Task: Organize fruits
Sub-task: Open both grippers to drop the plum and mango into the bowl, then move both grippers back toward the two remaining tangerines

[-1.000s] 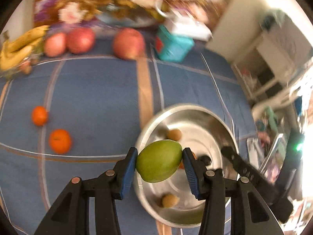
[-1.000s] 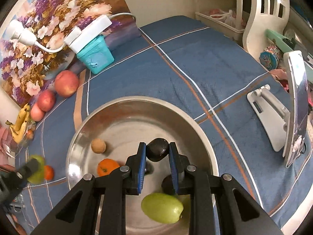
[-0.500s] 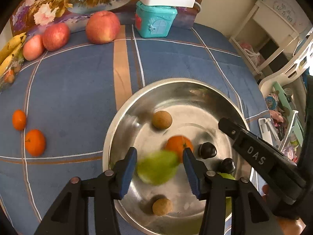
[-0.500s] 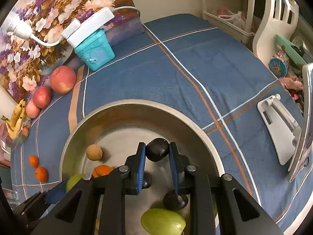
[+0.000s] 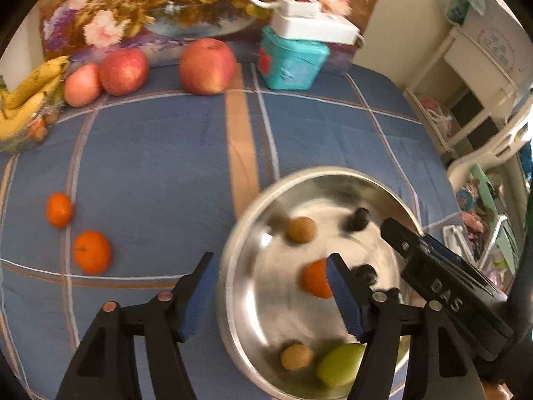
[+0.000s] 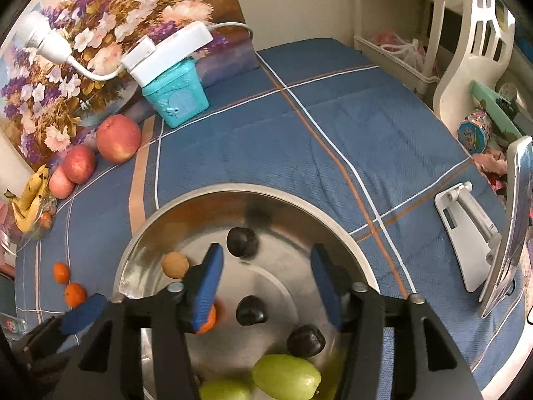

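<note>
A steel bowl [image 5: 233, 266] [image 6: 299, 203] on the blue bedspread holds an orange [image 5: 314, 281], two brown round fruits [image 5: 300, 230], three dark plums [image 6: 241, 241] and two green mangoes [image 6: 286, 375]. My left gripper [image 5: 269, 296] is open and empty over the bowl's left rim. My right gripper [image 6: 266, 280] is open and empty above the bowl's middle. Two small oranges [image 5: 90, 251] lie on the bedspread to the left. Three red apples [image 5: 206, 65] and bananas [image 5: 26, 100] sit at the back left.
A teal box [image 5: 293, 63] with a white power strip on it stands at the back by a flower painting. A white phone stand [image 6: 466, 226] and a white chair [image 6: 473, 53] are on the right. The bed edge runs along the right side.
My left gripper opened and the green mango dropped into the bowl; the gripper swung left. My right gripper opened and let the dark plum fall into the bowl.
</note>
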`<state>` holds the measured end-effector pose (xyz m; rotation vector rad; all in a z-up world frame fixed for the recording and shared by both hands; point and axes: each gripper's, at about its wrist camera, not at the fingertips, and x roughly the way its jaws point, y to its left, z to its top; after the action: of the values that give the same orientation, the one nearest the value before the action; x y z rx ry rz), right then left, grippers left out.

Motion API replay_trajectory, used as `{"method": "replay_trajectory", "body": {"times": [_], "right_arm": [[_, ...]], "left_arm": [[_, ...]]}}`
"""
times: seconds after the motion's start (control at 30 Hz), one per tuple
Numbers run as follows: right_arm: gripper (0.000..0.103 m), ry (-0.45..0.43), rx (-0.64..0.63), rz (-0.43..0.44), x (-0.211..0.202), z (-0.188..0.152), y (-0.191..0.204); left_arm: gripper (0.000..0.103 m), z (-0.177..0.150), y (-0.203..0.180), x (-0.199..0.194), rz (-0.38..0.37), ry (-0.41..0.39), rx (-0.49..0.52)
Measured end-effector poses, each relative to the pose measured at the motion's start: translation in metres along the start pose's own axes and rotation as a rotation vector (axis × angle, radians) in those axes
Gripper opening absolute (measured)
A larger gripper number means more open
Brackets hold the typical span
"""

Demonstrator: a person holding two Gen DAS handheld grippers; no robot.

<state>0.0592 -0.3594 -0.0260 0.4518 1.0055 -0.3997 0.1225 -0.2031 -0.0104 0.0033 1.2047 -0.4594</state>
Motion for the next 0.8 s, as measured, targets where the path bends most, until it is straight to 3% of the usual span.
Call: {"method": "replay_trajectory", "body": {"times": [0.07, 0.23, 0.27, 0.37, 0.47, 0.57, 0.8], "right_arm": [[0.072, 0.002, -0.015, -0.009, 0.0, 0.0, 0.003], [0.075, 0.004, -0.048, -0.024, 0.0, 0.0, 0.011], [0.081, 0.004, -0.054, -0.026, 0.0, 0.0, 0.013], [0.083, 0.002, -0.073, -0.025, -0.002, -0.001, 0.018], [0.084, -0.008, -0.099, -0.025, -0.003, -0.001, 0.024], [0.094, -0.02, -0.122, -0.038, -0.005, -0.002, 0.029], [0.094, -0.042, -0.163, -0.035, -0.008, -0.004, 0.044]], "left_arm": [[0.076, 0.002, 0.009, -0.003, 0.021, -0.013, -0.017], [0.088, 0.007, 0.035, -0.01, 0.054, -0.044, -0.109], [0.09, 0.008, 0.039, -0.01, 0.062, -0.051, -0.121], [0.103, 0.01, 0.052, -0.013, 0.096, -0.074, -0.16], [0.103, 0.011, 0.065, -0.018, 0.131, -0.096, -0.194], [0.103, 0.012, 0.076, -0.02, 0.155, -0.108, -0.223], [0.103, 0.014, 0.093, -0.021, 0.171, -0.114, -0.239]]}}
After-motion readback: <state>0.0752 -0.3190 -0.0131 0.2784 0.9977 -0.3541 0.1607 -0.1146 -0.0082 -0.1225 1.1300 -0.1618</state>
